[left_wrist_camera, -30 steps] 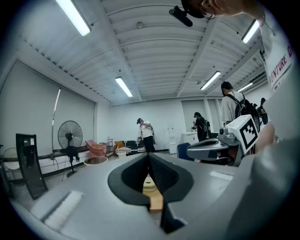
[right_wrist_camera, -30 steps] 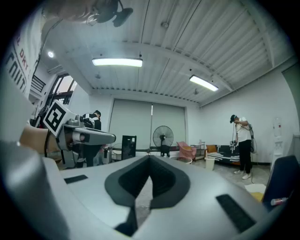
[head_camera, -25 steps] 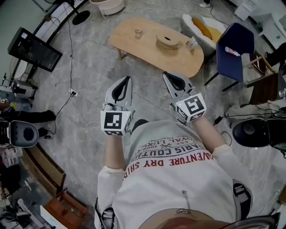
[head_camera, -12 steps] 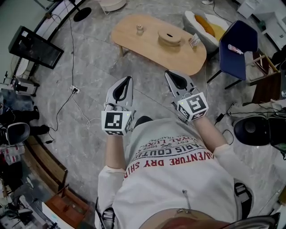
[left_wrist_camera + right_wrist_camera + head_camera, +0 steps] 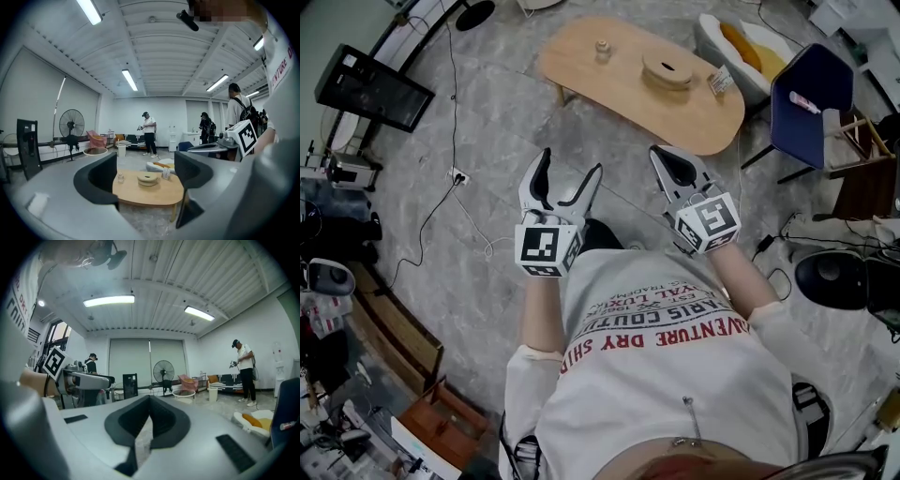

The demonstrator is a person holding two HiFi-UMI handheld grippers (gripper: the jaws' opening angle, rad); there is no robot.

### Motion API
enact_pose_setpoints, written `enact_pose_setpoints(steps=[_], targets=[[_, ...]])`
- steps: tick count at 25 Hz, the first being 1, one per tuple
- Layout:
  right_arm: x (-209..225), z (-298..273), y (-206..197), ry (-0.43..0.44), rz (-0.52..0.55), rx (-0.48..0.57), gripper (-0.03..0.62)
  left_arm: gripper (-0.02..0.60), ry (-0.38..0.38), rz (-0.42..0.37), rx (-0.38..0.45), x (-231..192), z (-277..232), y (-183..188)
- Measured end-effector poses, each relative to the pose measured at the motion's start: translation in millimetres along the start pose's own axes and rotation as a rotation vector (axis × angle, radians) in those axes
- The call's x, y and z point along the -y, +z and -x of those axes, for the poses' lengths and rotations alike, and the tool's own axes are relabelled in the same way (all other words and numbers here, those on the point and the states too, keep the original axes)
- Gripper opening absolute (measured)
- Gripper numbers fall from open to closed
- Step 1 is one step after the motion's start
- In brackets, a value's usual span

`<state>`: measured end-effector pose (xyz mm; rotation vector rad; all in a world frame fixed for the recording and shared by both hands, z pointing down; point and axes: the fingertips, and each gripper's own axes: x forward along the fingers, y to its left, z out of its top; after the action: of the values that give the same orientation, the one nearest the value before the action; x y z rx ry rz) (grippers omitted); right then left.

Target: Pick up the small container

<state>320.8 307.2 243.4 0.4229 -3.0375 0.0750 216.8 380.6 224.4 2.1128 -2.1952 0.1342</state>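
The small container point(image 5: 602, 47) stands near the far left end of the low wooden table point(image 5: 619, 98), well apart from both grippers. A round wooden box point(image 5: 667, 70) and a little card stand point(image 5: 719, 82) sit on the same table, more to the right.

The left gripper point(image 5: 572, 169) is held in front of the person's chest. Its jaws are opening, and nothing is between them. The right gripper point(image 5: 667, 161) has its jaws pressed together and holds nothing.

The job now is probably to get close to the table. The person should step nearer and bring the left gripper down low with its jaws wide. The small container should sit right in the middle of the gap before the jaws close. It looks light, so a bump could tip it, and closing softly seems best
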Motion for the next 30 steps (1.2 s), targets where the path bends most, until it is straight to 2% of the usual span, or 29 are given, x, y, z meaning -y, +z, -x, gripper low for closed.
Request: enact_pose_setpoints(steps=[7, 12, 16, 20, 23, 26, 30], targets=[[-7.3, -83.6, 5.2, -0.031, 0.012, -0.019, -0.005, 0.380, -0.032, 0.026, -0.043, -87.5, -24.9, -13.7], [-0.5, -158.2, 11.9, -0.107, 0.025, -0.041, -0.003, 0.380, -0.104, 0.043, -0.036, -166.8, -67.3, -6.9], [11.1, -219.5, 23.7, -0.193, 0.019, -0.055, -0.003, 0.380, -0.203, 0.042, -0.034, -224.8, -111.0, 4.0], [21.0, -273.0, 33.9, -0.252, 0.028, -0.061, -0.004, 0.380, -0.277, 0.015, -0.030, -274.6, -147.9, 16.7], [31.2, -300.0, 35.2, -0.306, 0.006, -0.064, -0.003, 0.379, -0.331, -0.015, -0.041, -299.5, -172.0, 20.2], [35.6, -316.2, 25.7, -0.350, -0.018, -0.094, -0.004, 0.380, -0.368, 0.004, -0.070, -317.0, -191.2, 12.0], [62.5, -328.7, 8.3, -0.396, -0.063, -0.124, -0.003, 0.380, -0.425, 0.021, -0.123, -314.3, -224.7, -12.5]])
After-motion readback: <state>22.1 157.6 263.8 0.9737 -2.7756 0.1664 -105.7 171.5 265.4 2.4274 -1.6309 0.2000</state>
